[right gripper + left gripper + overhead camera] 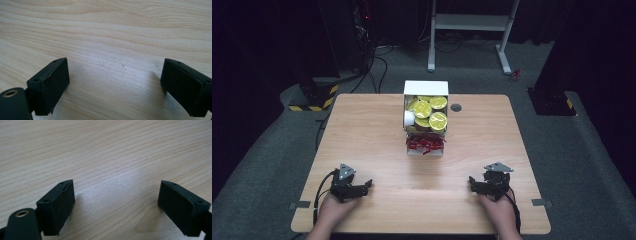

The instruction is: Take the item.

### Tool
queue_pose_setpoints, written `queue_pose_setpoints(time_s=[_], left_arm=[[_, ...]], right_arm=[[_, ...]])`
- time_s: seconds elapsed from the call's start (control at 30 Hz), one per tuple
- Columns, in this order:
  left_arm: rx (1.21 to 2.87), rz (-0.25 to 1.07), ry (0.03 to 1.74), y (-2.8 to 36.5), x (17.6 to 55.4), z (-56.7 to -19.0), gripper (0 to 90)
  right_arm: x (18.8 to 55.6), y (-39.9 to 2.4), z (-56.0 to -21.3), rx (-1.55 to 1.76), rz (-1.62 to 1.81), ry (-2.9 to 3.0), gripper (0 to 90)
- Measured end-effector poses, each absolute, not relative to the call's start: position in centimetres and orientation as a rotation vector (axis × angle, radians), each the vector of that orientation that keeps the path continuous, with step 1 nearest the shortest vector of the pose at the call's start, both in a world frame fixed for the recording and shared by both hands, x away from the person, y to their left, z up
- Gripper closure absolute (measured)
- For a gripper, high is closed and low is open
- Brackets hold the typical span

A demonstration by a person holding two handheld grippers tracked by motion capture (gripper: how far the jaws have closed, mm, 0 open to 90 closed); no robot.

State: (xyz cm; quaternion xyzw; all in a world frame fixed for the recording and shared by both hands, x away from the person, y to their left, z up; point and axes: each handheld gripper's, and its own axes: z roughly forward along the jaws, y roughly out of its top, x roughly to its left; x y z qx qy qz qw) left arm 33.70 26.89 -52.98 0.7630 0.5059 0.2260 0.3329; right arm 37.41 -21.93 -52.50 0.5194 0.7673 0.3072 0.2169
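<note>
A light wooden table (377, 145) carries a white box (426, 89) at its far middle, standing open towards the viewer. The box's upper part is packed with small round cups with yellow-green lids (438, 120), and one white cup (409, 118) lies on its side at the left edge of that pile. Below the cups, in the nearer part of the box, sits a heap of small red packets (424, 144); what they are is too small to tell. Just right of the box's far end a dark round grommet (456, 107) is set into the tabletop. At the near left, a person's left hand (332, 209) holds the left gripper (360, 187) low over the wood, well apart from the box. In the left gripper view its two black jaws stand wide apart with only bare wood grain between them, holding nothing. At the near right, the right hand (498, 210) holds the right gripper (478, 186), also well apart from the box. In the right gripper view its jaws are likewise spread wide and empty over the tabletop. Beyond the table lies grey carpet (562, 145), with a white desk frame (472, 30) at the far side of the room.
</note>
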Motion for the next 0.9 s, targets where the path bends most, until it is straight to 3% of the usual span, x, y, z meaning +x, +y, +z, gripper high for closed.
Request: queue_pose_setpoints(time_s=[0.9], left_arm=[[1.997, 0.590, 1.319, 26.82, 33.63, -52.97, 14.9]], right_arm=[[37.19, -22.06, -52.50, 1.424, 0.862, 2.141, 8.5]])
